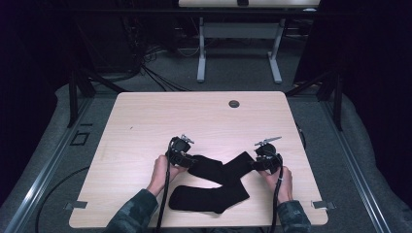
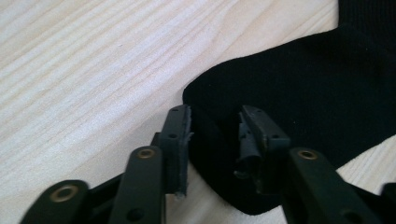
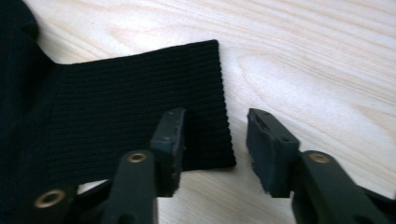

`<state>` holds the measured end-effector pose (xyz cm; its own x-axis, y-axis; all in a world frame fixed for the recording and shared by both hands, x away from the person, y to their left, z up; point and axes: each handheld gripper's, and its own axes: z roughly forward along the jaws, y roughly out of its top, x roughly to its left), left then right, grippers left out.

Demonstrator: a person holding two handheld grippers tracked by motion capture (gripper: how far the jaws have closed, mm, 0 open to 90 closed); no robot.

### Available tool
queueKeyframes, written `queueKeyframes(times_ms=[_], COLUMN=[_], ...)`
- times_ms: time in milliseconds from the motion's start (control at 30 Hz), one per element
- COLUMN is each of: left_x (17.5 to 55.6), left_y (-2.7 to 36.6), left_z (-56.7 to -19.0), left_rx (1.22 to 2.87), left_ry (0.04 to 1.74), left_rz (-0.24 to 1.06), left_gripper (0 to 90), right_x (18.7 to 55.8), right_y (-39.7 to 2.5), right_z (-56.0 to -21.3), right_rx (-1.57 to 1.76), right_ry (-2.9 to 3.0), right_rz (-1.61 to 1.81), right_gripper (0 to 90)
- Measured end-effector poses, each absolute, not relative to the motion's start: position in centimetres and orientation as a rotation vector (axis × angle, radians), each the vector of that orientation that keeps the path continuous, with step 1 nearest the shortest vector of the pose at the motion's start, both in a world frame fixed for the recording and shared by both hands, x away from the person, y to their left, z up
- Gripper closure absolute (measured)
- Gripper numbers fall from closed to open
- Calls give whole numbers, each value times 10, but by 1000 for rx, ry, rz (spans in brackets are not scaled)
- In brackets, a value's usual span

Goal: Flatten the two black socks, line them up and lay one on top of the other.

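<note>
Two black socks lie crossed near the table's front. The upper sock [image 1: 221,170] stretches between both grippers; the lower sock [image 1: 209,196] lies flat nearer the front edge. My left gripper [image 1: 188,159] stands open at the upper sock's rounded toe end [image 2: 303,84], and that end reaches in between the jaws of the left gripper [image 2: 215,122]. My right gripper [image 1: 256,162] is open at the ribbed cuff [image 3: 116,102]. In the right gripper view one fingertip [image 3: 170,128] is over the cuff and the other over bare wood, with the right gripper [image 3: 215,128] straddling the cuff's edge.
The light wooden table [image 1: 160,116] has a round cable hole [image 1: 234,103] near its far edge. A second desk's legs [image 1: 201,53] stand on the grey floor beyond. Cables trail from both grippers toward the person's sleeves.
</note>
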<state>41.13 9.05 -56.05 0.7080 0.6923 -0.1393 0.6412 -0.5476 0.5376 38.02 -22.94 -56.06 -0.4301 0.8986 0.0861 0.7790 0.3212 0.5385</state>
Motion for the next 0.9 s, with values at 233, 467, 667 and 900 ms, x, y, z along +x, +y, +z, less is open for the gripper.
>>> queueKeyframes(times_ms=[233,467,667,900], left_x=[411,408,397,381], left_y=[91,98,119,154], left_z=[-560,-553,-535,-526], left_rx=[2373,2319,2243,2188], left_ry=[987,979,993,1033], left_rz=[121,129,140,142], left_gripper=[818,836,836,834], right_x=[380,377,368,356], right_y=[-227,-227,-220,-201], right_z=[-561,-556,-530,-515], right_rx=[1497,1489,1435,1352], right_ry=[2380,2376,2352,2380], right_rz=[792,847,891,991], right_gripper=[754,823,826,824])
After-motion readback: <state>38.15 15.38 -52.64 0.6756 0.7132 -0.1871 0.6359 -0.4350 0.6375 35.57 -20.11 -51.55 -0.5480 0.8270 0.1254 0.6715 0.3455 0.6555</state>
